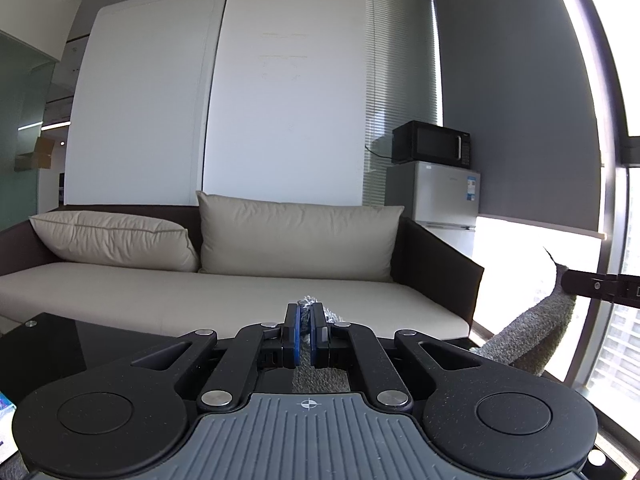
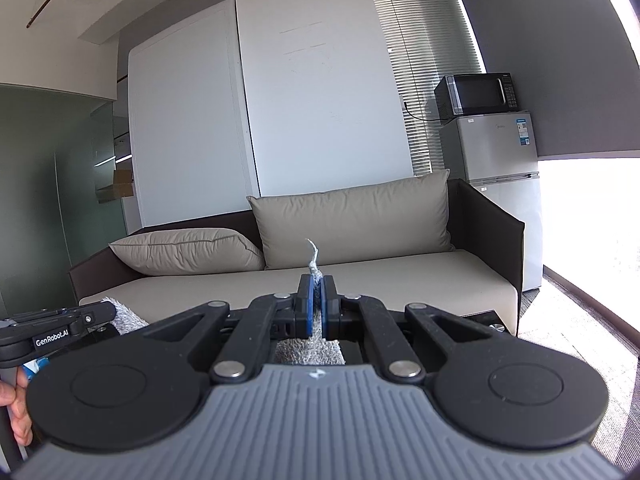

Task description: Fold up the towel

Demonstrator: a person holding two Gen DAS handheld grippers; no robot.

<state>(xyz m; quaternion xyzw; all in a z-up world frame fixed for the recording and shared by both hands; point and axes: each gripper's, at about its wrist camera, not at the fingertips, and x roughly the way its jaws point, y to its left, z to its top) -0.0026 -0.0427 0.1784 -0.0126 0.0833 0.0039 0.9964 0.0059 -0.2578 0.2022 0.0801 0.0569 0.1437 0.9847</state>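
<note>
Both of my grippers are clamped on the grey towel [image 1: 532, 340] right now, one corner each. In the left wrist view, going left to right: a glossy black table [image 1: 80, 344] sits near, a beige sofa [image 1: 224, 296] with two cushions lies beyond it, and the left gripper [image 1: 306, 330] is dead centre, its blue pads squeezed onto a tuft of towel that pokes out past the tips. Far right there's a microwave [image 1: 432, 142] stacked on a small fridge [image 1: 444, 192]. This view also catches what the other can't: towel fabric hanging in a slope below the right gripper [image 1: 568, 282] at the right edge, against the bright window.

The right wrist view flips that. At the left edge I see the left gripper's side, labelled GenRobot.AI, with a bit of fluffy towel just beside it and the person's fingers [image 2: 16, 412] on the handle low down. In the centre the right gripper [image 2: 316, 296] is pinched shut on its corner, a thin twist of fabric sticking up above the tips. Towel shows under both grippers too.
</note>
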